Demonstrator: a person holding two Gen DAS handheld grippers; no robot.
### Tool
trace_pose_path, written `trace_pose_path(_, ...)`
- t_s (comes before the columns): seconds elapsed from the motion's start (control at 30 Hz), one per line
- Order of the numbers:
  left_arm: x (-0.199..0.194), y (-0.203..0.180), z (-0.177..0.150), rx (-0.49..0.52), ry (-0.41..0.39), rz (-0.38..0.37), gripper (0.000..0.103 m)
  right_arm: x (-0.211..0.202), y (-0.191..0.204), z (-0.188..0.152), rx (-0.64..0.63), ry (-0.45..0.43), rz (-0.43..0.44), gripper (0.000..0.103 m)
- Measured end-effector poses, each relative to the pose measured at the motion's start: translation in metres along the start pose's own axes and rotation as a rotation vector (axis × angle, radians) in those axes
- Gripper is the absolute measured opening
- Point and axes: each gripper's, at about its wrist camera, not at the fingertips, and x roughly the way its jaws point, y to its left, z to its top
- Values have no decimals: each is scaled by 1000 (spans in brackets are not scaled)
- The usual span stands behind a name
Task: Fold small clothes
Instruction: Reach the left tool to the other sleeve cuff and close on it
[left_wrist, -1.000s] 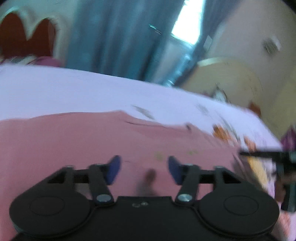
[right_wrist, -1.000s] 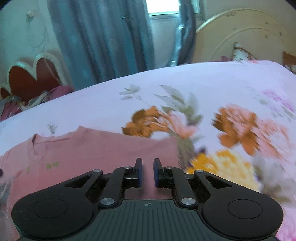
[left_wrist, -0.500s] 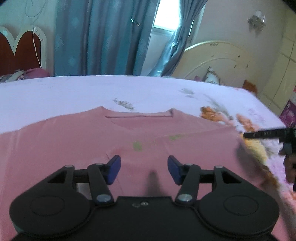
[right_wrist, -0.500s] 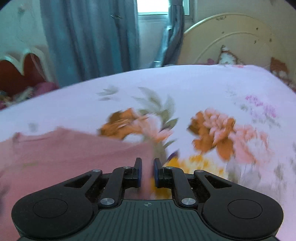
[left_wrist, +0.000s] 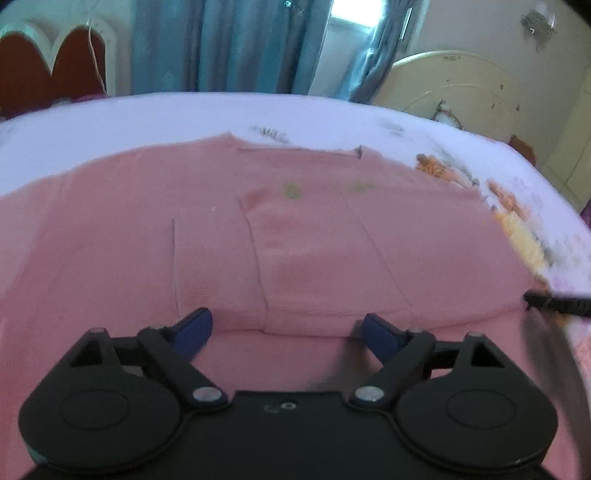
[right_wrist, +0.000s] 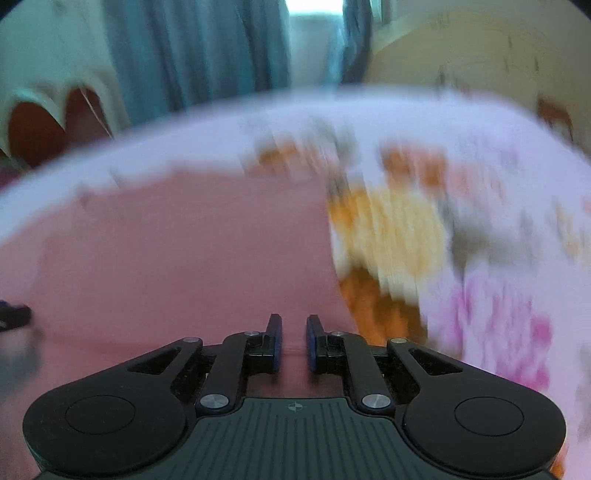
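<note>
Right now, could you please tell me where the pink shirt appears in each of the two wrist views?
Left wrist view: the pink shirt fills the middle and lower picture, neckline at the far edge.
Right wrist view: the pink shirt fills the left half, blurred, running under the tongs.
Shared landmark: the blue curtain behind the bed.

1. A bed (left_wrist: 155, 110) covered by a pale lilac sheet printed with orange, yellow and pink flowers fills the foreground.
2. Blue-grey curtains (left_wrist: 221, 44) hang behind it, parted around a bright window (left_wrist: 354, 18) that lets daylight in.
3. A cream arched headboard (left_wrist: 461, 85), its paint flecked, stands at right.
4. A red scalloped headboard (left_wrist: 48, 62) with white edging stands at left.
</note>
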Motion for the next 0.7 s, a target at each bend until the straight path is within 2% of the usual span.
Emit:
trace_pose_path(0.03, -2, -1, 1, 13, 7, 10, 73, -5, 3, 2, -1, 5, 0, 12)
trace_pose_path(0.13, -20, 14, -5, -42, -25, 4, 73, -25, 9, 5, 16, -75, 30, 15)
trace_pose_path(0.17, -25, 22, -8, -70, -30, 12, 75, -28, 12, 5, 16, -83, 25, 40)
trace_pose_path(0.2, -32, 33, -11, -104, -38, 26, 80, -32, 15, 4, 24, -102, 18, 76)
trace_pose_path(0.23, -39, 44, -15, -141, -50, 49, 86, -37, 18, 3, 30, -137, 20, 84)
trace_pose_path(0.3, -57, 75, -23, -227, -74, 113, 95, -45, 24, 3, 30, -163, 40, 83)
trace_pose_path(0.33, -67, 93, -29, -266, -88, 148, 95, -46, 28, 3, 37, -166, 47, 79)
trace_pose_path(0.37, -79, 114, -36, -306, -104, 185, 94, -45, 31, 2, 45, -162, 56, 66)
trace_pose_path(0.4, -91, 137, -43, -353, -125, 221, 85, -43, 34, 2, 55, -155, 65, 50)
trace_pose_path(0.47, -116, 186, -59, -479, -158, 279, 75, -38, 43, 0, 74, -141, 88, 37)
trace_pose_path(0.5, -128, 211, -68, -544, -169, 309, 71, -35, 49, -2, 75, -131, 90, 36)
trace_pose_path(0.6, -158, 279, -93, -713, -204, 405, 71, -27, 75, -4, 57, -101, 96, 36)
trace_pose_path(0.7, -177, 326, -108, -792, -231, 457, 68, -20, 93, -4, 66, -94, 93, 36)
